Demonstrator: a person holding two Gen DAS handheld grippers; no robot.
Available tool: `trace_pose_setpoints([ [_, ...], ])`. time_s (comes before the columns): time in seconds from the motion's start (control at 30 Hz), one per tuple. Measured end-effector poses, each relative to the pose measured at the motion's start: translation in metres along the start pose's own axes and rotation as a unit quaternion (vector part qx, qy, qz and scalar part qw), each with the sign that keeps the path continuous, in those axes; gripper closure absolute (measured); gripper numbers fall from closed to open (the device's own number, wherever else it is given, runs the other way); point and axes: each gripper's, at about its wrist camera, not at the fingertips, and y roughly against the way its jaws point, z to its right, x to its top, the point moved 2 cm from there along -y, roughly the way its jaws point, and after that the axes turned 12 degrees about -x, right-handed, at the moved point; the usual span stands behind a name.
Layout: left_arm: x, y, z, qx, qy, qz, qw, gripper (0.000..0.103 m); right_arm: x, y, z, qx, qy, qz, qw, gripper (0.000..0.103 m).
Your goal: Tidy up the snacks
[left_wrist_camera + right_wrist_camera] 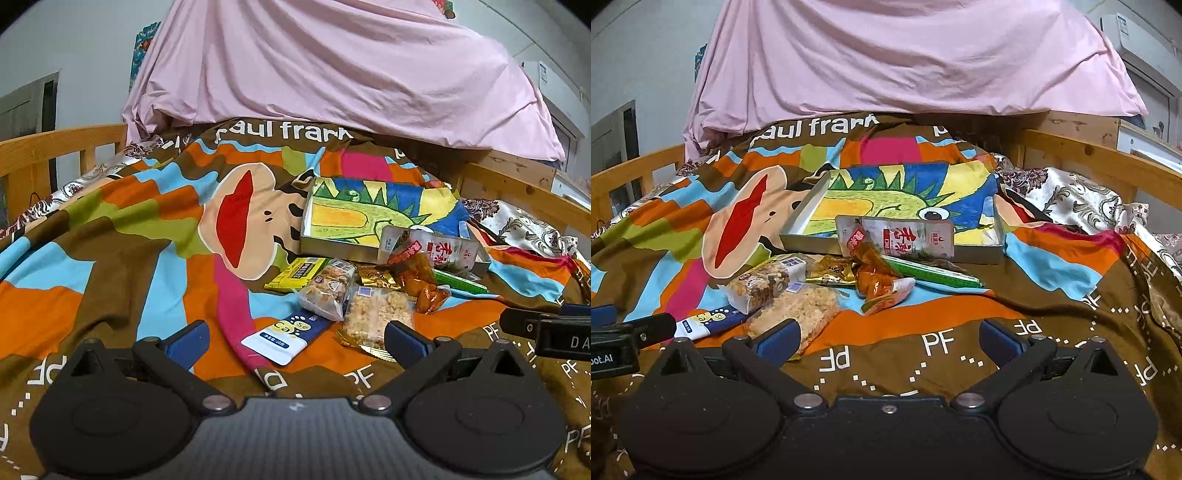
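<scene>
Left gripper [295,341]: fingers spread wide, nothing between the blue pads, hovering low over the bedspread.
Right gripper [886,341]: also spread wide and empty, over a brown patch of the bedspread [1052,317]; its tip shows at the right edge of the left wrist view.
Blue-and-white sachet [282,338]: lies flat just ahead of the left gripper, in line with the gap between its fingers.
Clear rice-crisp pack [376,314]: just beyond the left gripper's right pad; in the right wrist view it sits by the right gripper's left pad.
Nut bar pack [327,291]: beside the rice-crisp pack, overlapping the sachet's far end.
Orange snack bag [875,273]: mid-pile, ahead of the right gripper and apart from it.
Green stick [934,275]: lies past the orange bag.
Tray [798,236]: shallow, with a dinosaur drawing inside, behind the pile.
White-and-red pouch [905,236]: leans over the tray's near rim.
Pink sheet [332,62]: heaped at the far end.
</scene>
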Motion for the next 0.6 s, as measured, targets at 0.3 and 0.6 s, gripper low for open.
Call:
trace_pose_setpoints([
  [0.3,0.0002,-0.0025,-0.0015,-0.007,0.007,-0.010,0.9999,0.000,-0.0002,0.0000,-0.0011,0.001,0.001,-0.001,1.000,0.001],
  [0.6,0.0006,-0.0015,-0.0012,-0.004,0.002,-0.010,0.9999,0.000,-0.0020,-0.0002,-0.0024,0.004,0.004,-0.003,1.000,0.001],
])
